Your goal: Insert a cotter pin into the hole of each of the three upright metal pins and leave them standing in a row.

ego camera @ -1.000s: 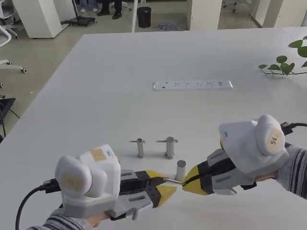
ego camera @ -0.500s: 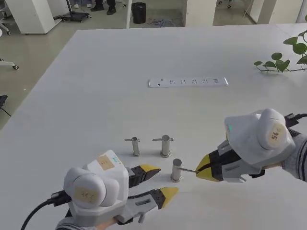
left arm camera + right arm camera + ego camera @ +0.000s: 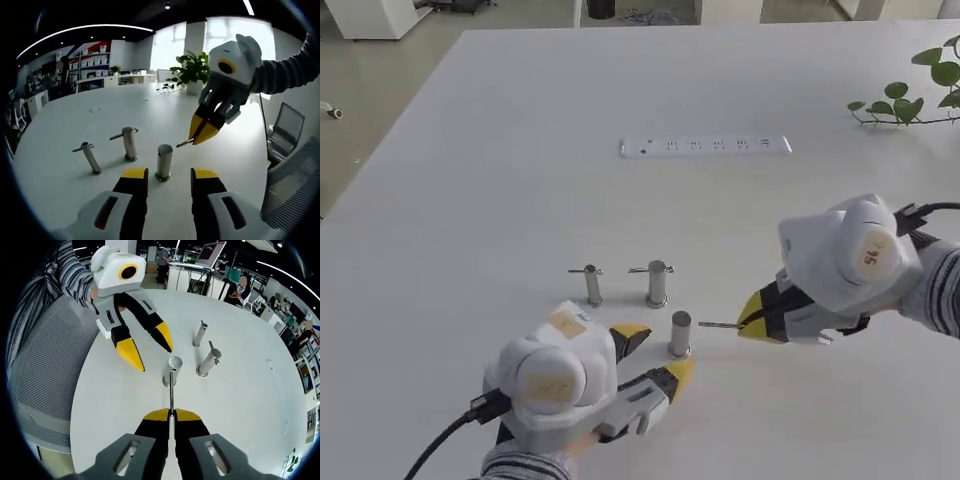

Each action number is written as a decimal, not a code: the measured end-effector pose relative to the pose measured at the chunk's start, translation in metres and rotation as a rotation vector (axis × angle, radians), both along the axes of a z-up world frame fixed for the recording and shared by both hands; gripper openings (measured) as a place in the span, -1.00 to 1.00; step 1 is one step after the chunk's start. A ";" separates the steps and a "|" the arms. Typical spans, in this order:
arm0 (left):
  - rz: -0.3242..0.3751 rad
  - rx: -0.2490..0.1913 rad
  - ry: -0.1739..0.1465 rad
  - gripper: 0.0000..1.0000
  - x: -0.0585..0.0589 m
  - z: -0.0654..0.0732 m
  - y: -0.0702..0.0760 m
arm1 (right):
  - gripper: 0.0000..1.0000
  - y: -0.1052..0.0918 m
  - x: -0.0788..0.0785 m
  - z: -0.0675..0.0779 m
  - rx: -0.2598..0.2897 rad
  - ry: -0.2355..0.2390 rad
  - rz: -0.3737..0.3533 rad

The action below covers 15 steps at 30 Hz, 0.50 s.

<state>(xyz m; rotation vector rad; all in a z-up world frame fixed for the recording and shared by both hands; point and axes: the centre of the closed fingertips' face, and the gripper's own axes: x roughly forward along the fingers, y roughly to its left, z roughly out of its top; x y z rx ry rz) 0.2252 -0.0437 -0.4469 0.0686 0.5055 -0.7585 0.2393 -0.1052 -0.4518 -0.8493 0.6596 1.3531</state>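
Since a second ago the left gripper (image 3: pixel 656 350) has opened and drawn back from the cotter pin (image 3: pixel 718 325) — its jaws now gape wide, the bare metal pin (image 3: pixel 680 334) upright just ahead of them. The right gripper (image 3: pixel 748 322) pinches the cotter pin, whose tip stops just short of that pin. Beyond, two fitted metal pins (image 3: pixel 592 285) (image 3: pixel 657 283) stand side by side on the white table (image 3: pixel 520 160).

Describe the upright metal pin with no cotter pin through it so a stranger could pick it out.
On the white table, come from the power strip toward the near edge to three metal pins. The wanted pin stands nearest, between the left gripper and right gripper; its two neighbours each carry a cotter pin crosswise, while its top is bare.
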 end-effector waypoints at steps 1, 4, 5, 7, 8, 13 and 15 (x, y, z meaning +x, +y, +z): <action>0.005 0.004 -0.002 -0.39 0.002 -0.002 -0.002 | -1.00 0.000 0.001 -0.001 0.000 0.003 0.002; 0.012 0.015 0.000 -0.42 0.006 -0.005 -0.006 | -1.00 0.001 0.002 -0.002 -0.003 0.003 0.005; 0.012 0.020 0.002 -0.43 0.008 -0.007 -0.008 | -1.00 0.001 0.002 -0.003 -0.005 0.003 0.008; 0.014 0.029 0.004 -0.43 0.011 -0.009 -0.009 | -1.00 0.001 0.003 -0.003 -0.005 0.000 0.011; 0.015 0.034 0.003 -0.45 0.012 -0.011 -0.010 | -1.00 0.001 0.003 -0.003 -0.003 0.002 0.011; 0.029 0.051 0.012 -0.50 0.018 -0.017 -0.010 | -1.00 0.003 0.004 -0.003 0.001 0.005 0.014; 0.032 0.052 0.015 -0.54 0.020 -0.018 -0.011 | -1.00 0.003 0.003 -0.002 0.000 0.007 0.018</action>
